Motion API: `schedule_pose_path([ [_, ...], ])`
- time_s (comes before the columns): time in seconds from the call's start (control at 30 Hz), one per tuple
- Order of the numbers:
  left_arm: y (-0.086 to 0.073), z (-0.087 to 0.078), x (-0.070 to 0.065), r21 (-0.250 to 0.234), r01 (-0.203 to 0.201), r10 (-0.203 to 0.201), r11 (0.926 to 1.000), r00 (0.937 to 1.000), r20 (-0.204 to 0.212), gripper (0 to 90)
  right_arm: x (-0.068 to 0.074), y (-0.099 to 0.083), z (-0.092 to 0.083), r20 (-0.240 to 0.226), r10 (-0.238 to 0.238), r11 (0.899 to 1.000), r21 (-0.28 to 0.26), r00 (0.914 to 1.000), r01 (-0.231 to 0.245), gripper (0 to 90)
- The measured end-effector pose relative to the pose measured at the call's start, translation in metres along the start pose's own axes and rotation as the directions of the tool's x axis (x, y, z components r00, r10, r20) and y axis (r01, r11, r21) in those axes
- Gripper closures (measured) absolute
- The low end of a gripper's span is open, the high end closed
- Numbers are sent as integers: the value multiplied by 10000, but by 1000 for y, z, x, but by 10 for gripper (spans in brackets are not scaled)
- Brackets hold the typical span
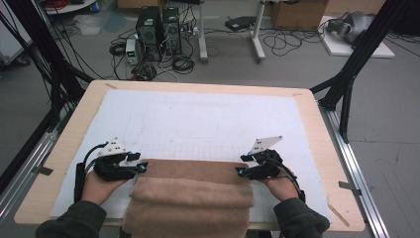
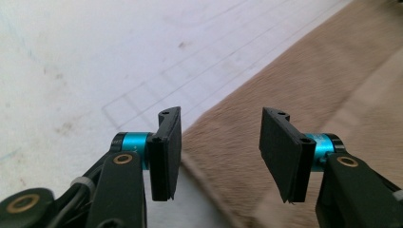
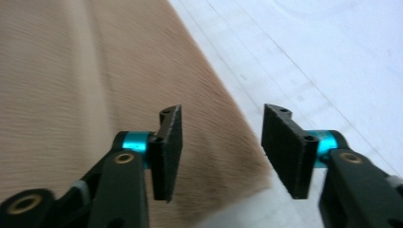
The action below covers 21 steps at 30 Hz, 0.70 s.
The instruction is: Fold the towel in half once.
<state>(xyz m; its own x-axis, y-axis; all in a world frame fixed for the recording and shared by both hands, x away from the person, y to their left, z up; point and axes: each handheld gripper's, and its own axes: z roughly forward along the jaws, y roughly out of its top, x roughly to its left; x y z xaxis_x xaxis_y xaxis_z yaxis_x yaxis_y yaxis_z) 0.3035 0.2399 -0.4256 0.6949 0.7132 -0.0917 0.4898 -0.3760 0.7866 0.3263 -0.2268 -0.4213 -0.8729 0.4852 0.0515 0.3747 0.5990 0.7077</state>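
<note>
the towel [image 1: 190, 196] lies folded at the bottom centre of the high view, tan, on the white mat [image 1: 198, 119] and hanging over the near edge of the table [image 1: 317, 144]. its far edge runs level across the frame, with a folded layer on top nearer the person.

the left gripper [image 1: 143, 166] sits at the towel's far left corner, in the lower left of the frame; in the left gripper view [image 2: 221, 152] its jaws stand apart, released, with the towel's corner [image 2: 285, 95] lying beneath the gap and no pad pressing on it.

the right gripper [image 1: 240, 171] sits at the far right corner, lower right of the frame; in the right gripper view [image 3: 221, 152] its jaws are likewise apart and released, the towel's edge [image 3: 119, 71] below them, untouched by the pads.

computer towers [image 1: 158, 32] and cables lie on the floor at the upper left.
</note>
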Motion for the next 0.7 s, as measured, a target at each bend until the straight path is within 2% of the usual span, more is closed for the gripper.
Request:
schedule_pose_path([
  [0.03,-1,4,4,98,163,-163,9998,9999,50,507,-5,-2,4,73,116,9998,153,9999,-117,445],
  [0.07,-2,7,5,157,163,-164,9997,9999,29,503,-8,-3,7,136,292,9994,194,9995,-294,424],
  [0.13,-4,16,6,579,36,-27,9983,9999,-156,462,-13,-7,12,129,526,9981,305,9985,-530,419],
  [0.2,-6,21,8,759,-7,16,9971,9999,-111,441,-17,-10,16,-133,772,9965,327,9969,-767,431],
  [0.23,-7,20,8,690,30,-22,9976,9999,-113,453,-16,-11,16,-133,712,9972,243,9974,-708,479],
  [0.27,-7,20,9,586,59,-60,9983,10000,26,513,-17,-11,16,-321,652,9977,186,9974,-647,570],
  [0.3,-7,19,8,588,-9,-9,9983,9996,294,619,-17,-11,17,-767,614,9980,197,9952,-601,656],
  [0.33,-6,20,6,633,-56,28,9980,9990,449,734,-16,-10,17,-846,552,9983,225,9949,-535,717],
  [0.37,-5,20,4,671,-81,53,9977,9991,418,778,-15,-8,18,-1076,419,9989,254,9933,-394,779],
  [0.43,-3,20,4,701,-136,116,9974,9995,294,816,-19,-5,18,-1224,577,9979,352,9908,-538,830],
  [0.5,3,22,6,515,84,-79,9986,9999,-101,826,-24,-1,19,-1072,548,9980,381,9927,-510,846],
  [0.53,9,22,9,251,250,-242,9994,9993,-301,830,-26,2,19,-977,545,9978,442,9937,-504,849],
  [0.57,15,22,11,6,388,-388,9992,9983,-425,832,-30,8,18,-689,450,9980,484,9966,-417,854],
  [0.6,22,23,14,-17,375,-375,9993,9980,-511,833,-35,13,17,-617,366,9988,339,9974,-345,856],
  [0.67,37,23,19,-135,386,-394,9992,9967,-706,835,-48,26,11,-471,489,9987,130,9977,-483,857],
  [0.7,49,22,23,-346,394,-424,9986,9951,-898,836,-54,32,8,-342,468,9989,63,9983,-466,858],
])
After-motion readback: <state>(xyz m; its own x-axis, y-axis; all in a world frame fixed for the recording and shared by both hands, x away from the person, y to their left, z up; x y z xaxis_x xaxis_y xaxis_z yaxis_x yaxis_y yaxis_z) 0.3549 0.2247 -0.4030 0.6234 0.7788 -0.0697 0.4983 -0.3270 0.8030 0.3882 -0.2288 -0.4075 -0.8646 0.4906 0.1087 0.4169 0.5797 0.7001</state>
